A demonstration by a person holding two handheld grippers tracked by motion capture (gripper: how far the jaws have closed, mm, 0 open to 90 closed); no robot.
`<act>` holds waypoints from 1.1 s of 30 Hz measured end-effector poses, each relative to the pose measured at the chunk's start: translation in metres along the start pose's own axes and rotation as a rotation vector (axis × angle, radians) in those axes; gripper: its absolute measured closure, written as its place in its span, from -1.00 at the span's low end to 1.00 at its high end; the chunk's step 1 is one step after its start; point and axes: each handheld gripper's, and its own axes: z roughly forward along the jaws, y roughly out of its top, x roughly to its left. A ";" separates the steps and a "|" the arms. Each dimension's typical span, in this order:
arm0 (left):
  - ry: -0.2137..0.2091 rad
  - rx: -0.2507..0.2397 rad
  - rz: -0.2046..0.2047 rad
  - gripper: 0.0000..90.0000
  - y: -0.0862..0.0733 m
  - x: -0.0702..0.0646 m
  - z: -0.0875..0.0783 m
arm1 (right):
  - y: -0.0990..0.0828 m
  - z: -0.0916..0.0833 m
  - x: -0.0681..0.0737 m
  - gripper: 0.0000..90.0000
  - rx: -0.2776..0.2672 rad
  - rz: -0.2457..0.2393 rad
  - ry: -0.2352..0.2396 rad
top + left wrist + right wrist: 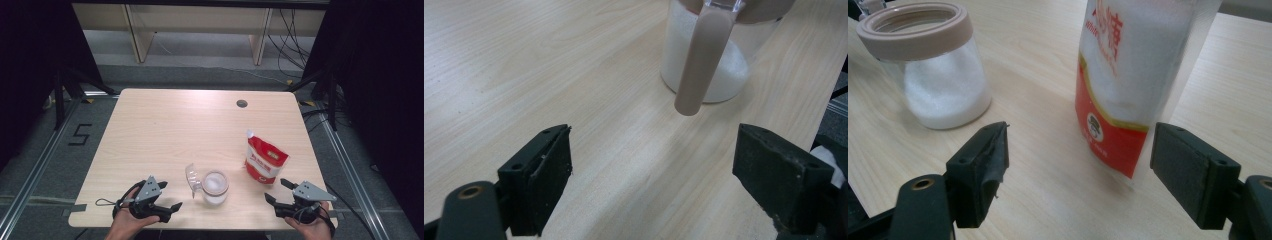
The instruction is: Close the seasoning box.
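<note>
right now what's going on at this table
A person holds a pair of black tongs in each hand at a light wooden table. The left tongs sit open near a clear glass jar of white granules, its lid flipped open. The right tongs sit open facing an upright red-and-white pouch. Neither grips anything yet.

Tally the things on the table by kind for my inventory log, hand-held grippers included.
Glass jar of white granules, lid flipped open: 1
Red and white pouch, standing: 1
Hand-held grippers, left hand-held gripper and right hand-held gripper, both open: 2
Total: 4
</note>
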 end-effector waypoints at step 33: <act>-0.098 -0.122 0.018 0.98 0.035 -0.022 -0.017 | 0.001 0.005 0.003 -0.43 0.051 -0.031 0.009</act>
